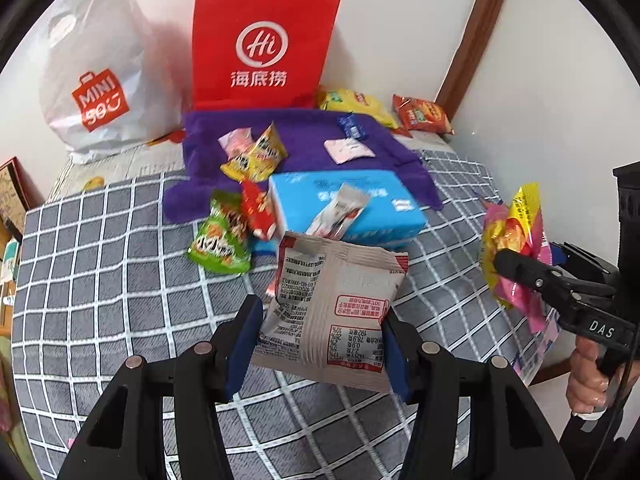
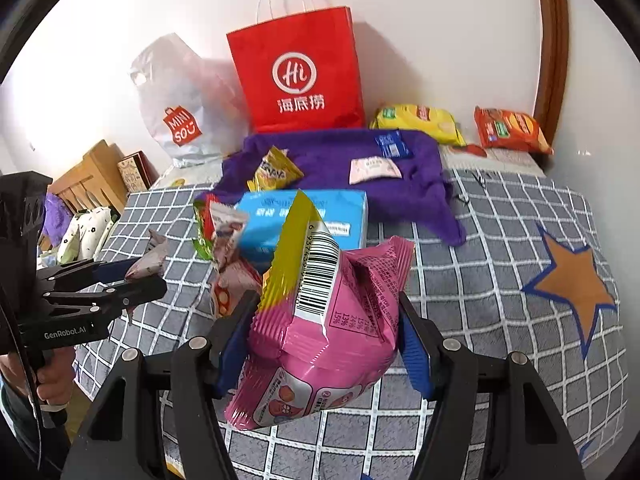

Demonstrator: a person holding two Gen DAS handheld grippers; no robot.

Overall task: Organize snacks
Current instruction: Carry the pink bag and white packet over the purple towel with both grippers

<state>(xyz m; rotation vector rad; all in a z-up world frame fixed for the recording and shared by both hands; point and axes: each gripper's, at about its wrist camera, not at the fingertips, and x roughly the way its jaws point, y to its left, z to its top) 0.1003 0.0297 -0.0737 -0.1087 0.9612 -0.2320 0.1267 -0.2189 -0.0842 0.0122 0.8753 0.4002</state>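
Nearest the lens, the left tongs [image 1: 316, 344] are closed on a grey snack packet [image 1: 332, 304], pads pressing its two side edges, holding it clear above the checked bed cover [image 1: 100, 280]. The packet looks light, thin and crinkly; it probably buckles under a hard squeeze, so a hold low across the sealed sides seems soundest. To the right, the right tongs [image 2: 320, 344] are clamped on a pink puffed packet [image 2: 320, 340], glossy and likely slippery, its contents probably crushable. Both tongs point steeply downward over the bed, each carried by a hand [image 2: 52, 388] on a pistol-style handle.
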